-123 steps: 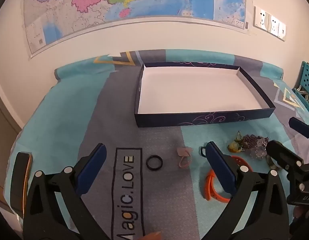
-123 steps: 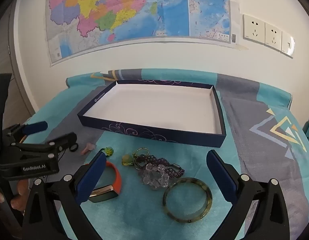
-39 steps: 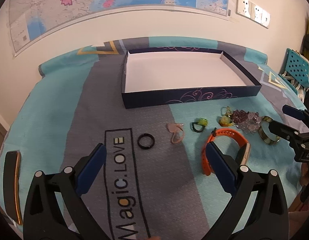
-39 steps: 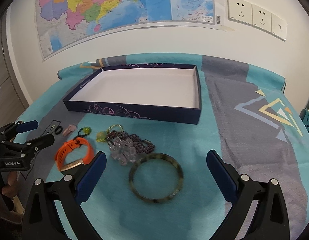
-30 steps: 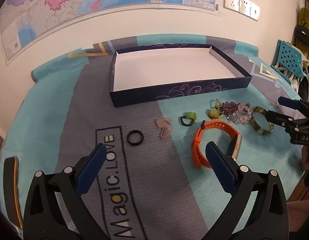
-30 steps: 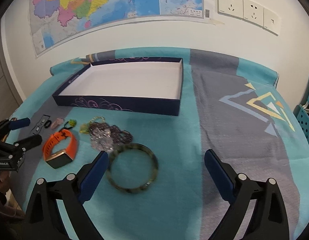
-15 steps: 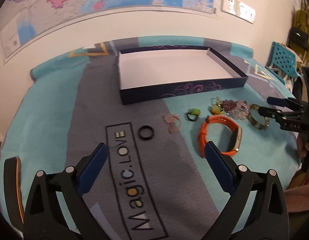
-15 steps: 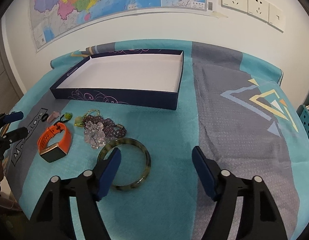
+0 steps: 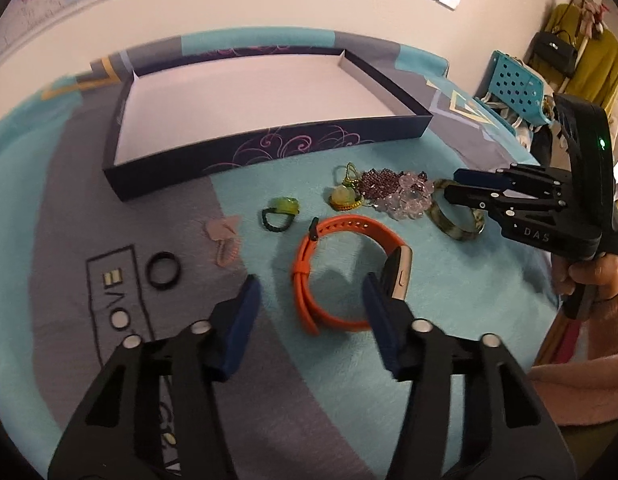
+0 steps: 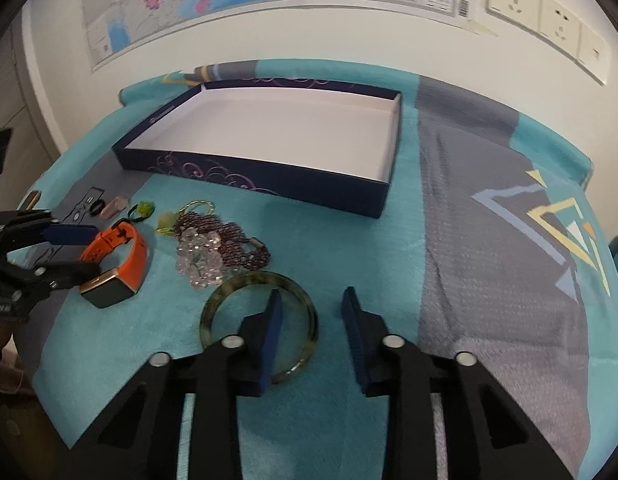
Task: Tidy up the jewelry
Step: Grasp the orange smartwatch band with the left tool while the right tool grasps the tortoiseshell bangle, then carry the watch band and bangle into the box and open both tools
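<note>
Moved since earlier: both claws narrowed and lowered toward the jewelry. Left gripper [image 9: 309, 300] part open, straddling orange watch [image 9: 341, 272], nothing gripped. Right gripper [image 10: 311, 316] part open over rim of green bangle [image 10: 233, 286], not yet clamped. Box [image 10: 265, 178] unfilled. Bead bracelets [image 10: 213, 248], black ring [image 9: 163, 271], pink charm [image 9: 225, 236], green ring [image 9: 281, 212] all on cloth. Progress: nothing stowed.

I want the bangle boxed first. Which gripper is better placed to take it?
Right. The right gripper is open with the bangle's rim between its fingers, while the left gripper is open over the orange watch.
</note>
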The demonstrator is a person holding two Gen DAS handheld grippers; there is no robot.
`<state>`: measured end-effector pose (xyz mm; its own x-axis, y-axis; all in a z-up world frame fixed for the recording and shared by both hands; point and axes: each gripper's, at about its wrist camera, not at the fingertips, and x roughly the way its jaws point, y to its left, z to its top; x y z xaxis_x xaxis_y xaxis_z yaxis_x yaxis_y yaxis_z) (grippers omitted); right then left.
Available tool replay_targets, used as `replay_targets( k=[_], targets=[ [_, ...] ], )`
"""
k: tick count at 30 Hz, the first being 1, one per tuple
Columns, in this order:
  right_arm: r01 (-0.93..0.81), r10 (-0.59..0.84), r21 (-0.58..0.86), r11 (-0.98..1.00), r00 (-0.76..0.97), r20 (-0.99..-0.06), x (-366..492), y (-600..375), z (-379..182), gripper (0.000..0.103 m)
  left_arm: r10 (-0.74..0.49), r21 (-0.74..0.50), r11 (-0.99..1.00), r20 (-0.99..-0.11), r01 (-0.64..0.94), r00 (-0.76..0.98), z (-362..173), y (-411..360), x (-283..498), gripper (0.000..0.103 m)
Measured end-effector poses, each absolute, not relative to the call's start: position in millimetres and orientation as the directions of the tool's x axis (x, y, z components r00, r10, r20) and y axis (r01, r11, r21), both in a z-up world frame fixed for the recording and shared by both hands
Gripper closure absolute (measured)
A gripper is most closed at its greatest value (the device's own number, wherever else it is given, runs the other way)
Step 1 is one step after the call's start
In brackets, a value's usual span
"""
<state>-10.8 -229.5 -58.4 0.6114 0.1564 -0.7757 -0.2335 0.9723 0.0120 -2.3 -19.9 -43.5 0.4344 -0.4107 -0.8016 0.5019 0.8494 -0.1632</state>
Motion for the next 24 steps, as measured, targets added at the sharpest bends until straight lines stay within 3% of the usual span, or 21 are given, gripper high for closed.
replay_targets(
  k=[2,8,18,24],
  targets=[
    [-0.259,0.162,0.0,0.966,0.607,-0.778,-10.6,-225.3,-58.2,0.093,-0.398,-0.146,0.849,-0.809,0.507,0.433,-44.2,-21.8,-2.2,0.066],
    [-0.274,0.194,0.03,0.961,0.594,-0.78,-11.2,-228.0,-55.9,0.098,-0.384,-0.135,0.844,-0.827,0.519,0.411,-43.9,-24.9,0.6,0.093],
    [-0.258,0.267,0.125,0.958,0.645,-0.717,-12.5,-247.3,-22.6,0.097,-0.431,-0.119,0.807,-0.789,0.578,0.439,-15.7,-22.5,-4.0,0.093],
    [-0.281,0.258,0.076,0.957,0.697,-0.669,17.9,-241.2,6.3,0.097,-0.405,-0.024,0.815,-0.738,0.579,0.54,19.7,-18.9,15.5,0.093]
  ],
)
